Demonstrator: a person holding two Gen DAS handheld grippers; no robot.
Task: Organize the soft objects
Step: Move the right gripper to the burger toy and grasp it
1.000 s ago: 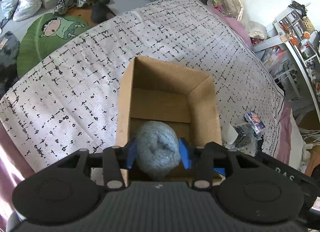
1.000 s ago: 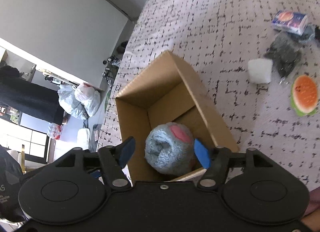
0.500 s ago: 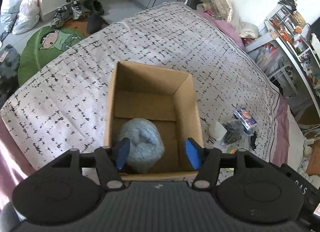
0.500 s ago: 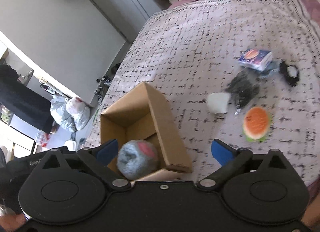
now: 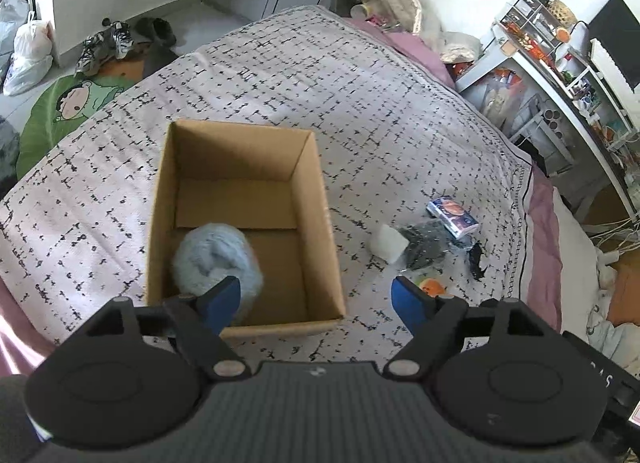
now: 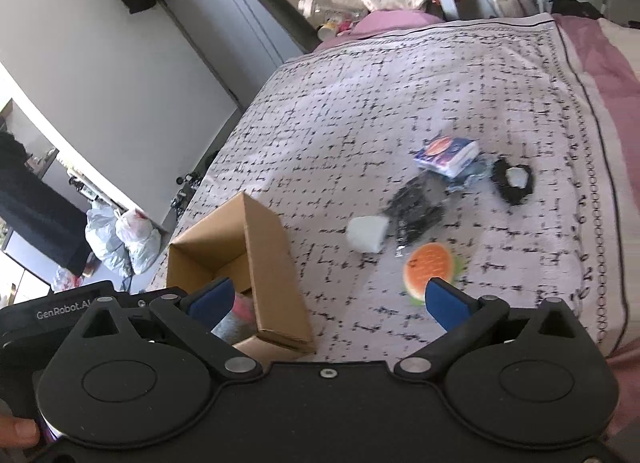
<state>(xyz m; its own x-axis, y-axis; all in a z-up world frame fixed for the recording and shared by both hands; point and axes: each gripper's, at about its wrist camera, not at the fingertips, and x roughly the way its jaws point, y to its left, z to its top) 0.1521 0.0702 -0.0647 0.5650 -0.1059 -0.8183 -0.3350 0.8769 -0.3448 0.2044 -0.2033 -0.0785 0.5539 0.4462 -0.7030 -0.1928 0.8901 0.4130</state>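
Observation:
A fluffy blue-grey plush ball [image 5: 216, 259] lies in the near left corner of the open cardboard box [image 5: 320, 223] on the bed. In the right wrist view only its pink-and-grey edge [image 6: 240, 313] shows behind the box wall [image 6: 272, 263]. My left gripper [image 5: 316, 299] is open and empty, above the box's near edge. My right gripper [image 6: 328, 299] is open and empty, above the box's right wall. A watermelon-slice plush [image 6: 430, 271], a white soft block [image 6: 367, 234], a dark bag [image 6: 416, 211], a tissue pack [image 6: 446, 151] and a black scrunchie [image 6: 514, 181] lie right of the box.
The patterned bedspread [image 5: 360, 103] covers the bed. Cluttered shelves [image 5: 560, 55] stand at the right. Shoes [image 5: 116, 39], plastic bags [image 5: 24, 51] and a green cartoon mat [image 5: 68, 103] lie on the floor beyond the far left edge.
Both grippers opened and let go of the plush ball, which dropped into the box. Both grippers rose and pulled back; the right one swung right toward the loose items.

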